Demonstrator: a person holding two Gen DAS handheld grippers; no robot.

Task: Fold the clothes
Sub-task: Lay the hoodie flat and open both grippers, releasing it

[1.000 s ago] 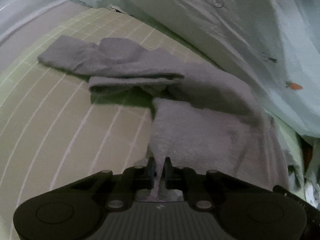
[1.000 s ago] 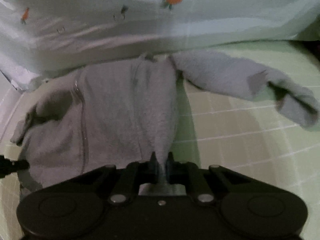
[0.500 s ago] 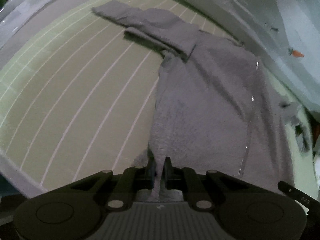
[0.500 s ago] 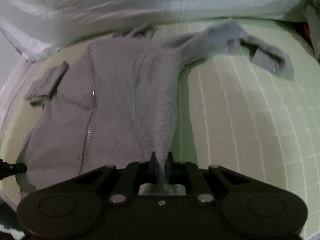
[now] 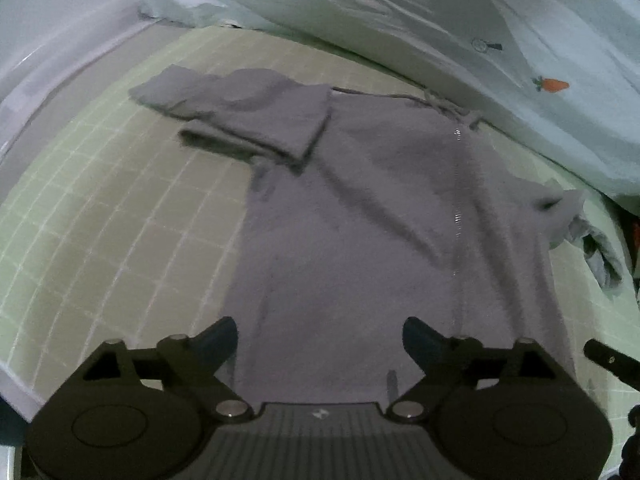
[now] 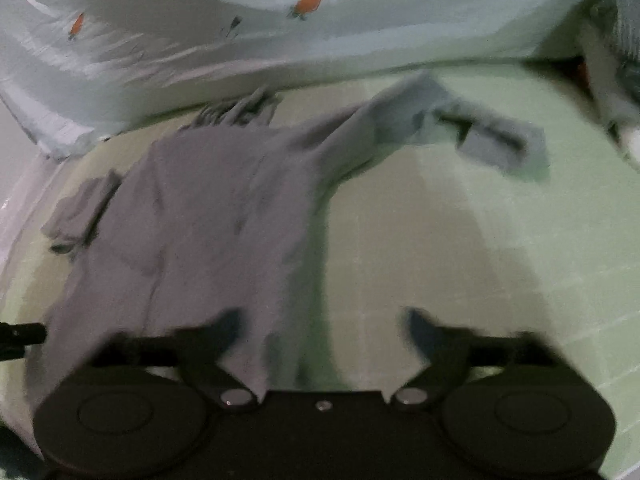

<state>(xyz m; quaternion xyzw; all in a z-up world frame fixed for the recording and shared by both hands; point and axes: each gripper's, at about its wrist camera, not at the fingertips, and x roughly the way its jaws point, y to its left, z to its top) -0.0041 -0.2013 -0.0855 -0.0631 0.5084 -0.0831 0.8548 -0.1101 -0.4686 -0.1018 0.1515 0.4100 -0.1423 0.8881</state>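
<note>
A grey zip-up fleece jacket [image 5: 360, 220] lies spread flat on a green grid-patterned bed sheet [image 5: 100, 220], zip [image 5: 458, 216] running down its front. One sleeve [image 5: 240, 112] is folded across at the upper left; the other sleeve [image 6: 460, 128] stretches out to the right. My left gripper [image 5: 320, 336] hangs over the jacket's lower hem, jaws opening wide, with cloth lying below them and nothing pinched. My right gripper [image 6: 320, 328] hovers over the jacket's right hem edge [image 6: 276, 320], jaws also opening wide, pads off the cloth.
A pale quilt with small carrot prints [image 5: 460, 40] is bunched along the far side of the bed [image 6: 280, 32]. Bare sheet [image 6: 500, 260] lies right of the jacket. The other gripper's tip [image 5: 608, 360] shows at the left wrist view's right edge.
Both grippers held the jacket's hem pinched in the earlier frames and pulled it back and flat. Now both have let go and stand wide, and the jacket lies spread out.
</note>
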